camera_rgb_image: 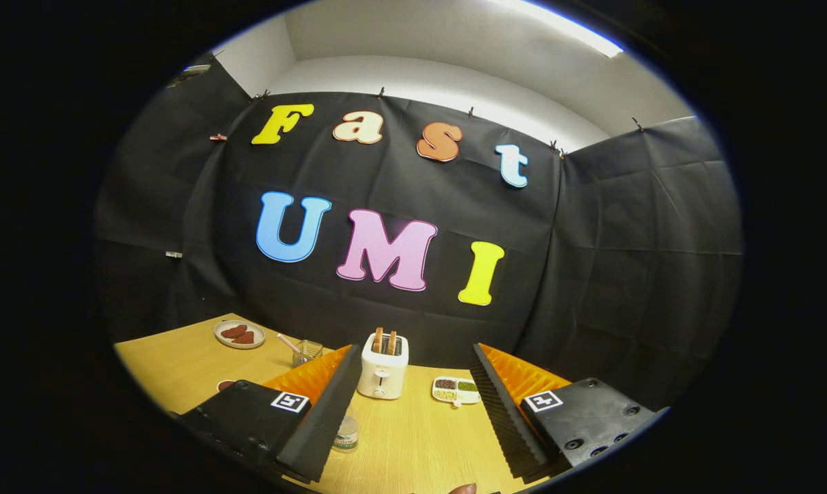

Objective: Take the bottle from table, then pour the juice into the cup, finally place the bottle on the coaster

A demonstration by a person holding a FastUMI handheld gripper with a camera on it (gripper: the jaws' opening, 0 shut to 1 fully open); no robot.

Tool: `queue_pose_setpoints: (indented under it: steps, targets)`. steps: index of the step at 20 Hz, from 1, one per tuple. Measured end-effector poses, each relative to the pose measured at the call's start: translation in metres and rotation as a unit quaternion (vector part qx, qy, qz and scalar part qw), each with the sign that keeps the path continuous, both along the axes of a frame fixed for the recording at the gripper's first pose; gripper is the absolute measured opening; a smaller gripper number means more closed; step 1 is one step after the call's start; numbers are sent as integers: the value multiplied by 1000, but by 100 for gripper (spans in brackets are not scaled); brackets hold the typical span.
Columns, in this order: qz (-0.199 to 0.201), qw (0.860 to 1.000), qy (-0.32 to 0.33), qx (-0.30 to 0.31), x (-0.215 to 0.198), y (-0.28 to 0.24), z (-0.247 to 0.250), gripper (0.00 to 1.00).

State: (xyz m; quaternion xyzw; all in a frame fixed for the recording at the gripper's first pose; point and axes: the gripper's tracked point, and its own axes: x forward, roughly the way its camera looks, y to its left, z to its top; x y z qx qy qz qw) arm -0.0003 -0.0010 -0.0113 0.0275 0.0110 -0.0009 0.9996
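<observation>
Bottle stands on the wooden table, just beside the left finger's inner edge, partly hidden by it. Gripper fingers are spread wide apart, grasping nothing. Beyond the fingers: a white toaster with toast, and a divided dish to its right.

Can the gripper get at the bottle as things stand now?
Probably yes. The gripper is open, and the bottle stands on the table close beside one finger, with nothing between. It only needs a small shift sideways.
</observation>
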Motion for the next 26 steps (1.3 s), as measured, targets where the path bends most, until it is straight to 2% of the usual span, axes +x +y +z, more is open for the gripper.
queue_pose_setpoints:
  steps: [11,17,26]
  targets:
    - [10,1000,-4,-4,-6,6,-1,97]
    - [38,999,-25,10,-2,25,2,97]
    - [86,996,-2,17,22,68,-56,97]
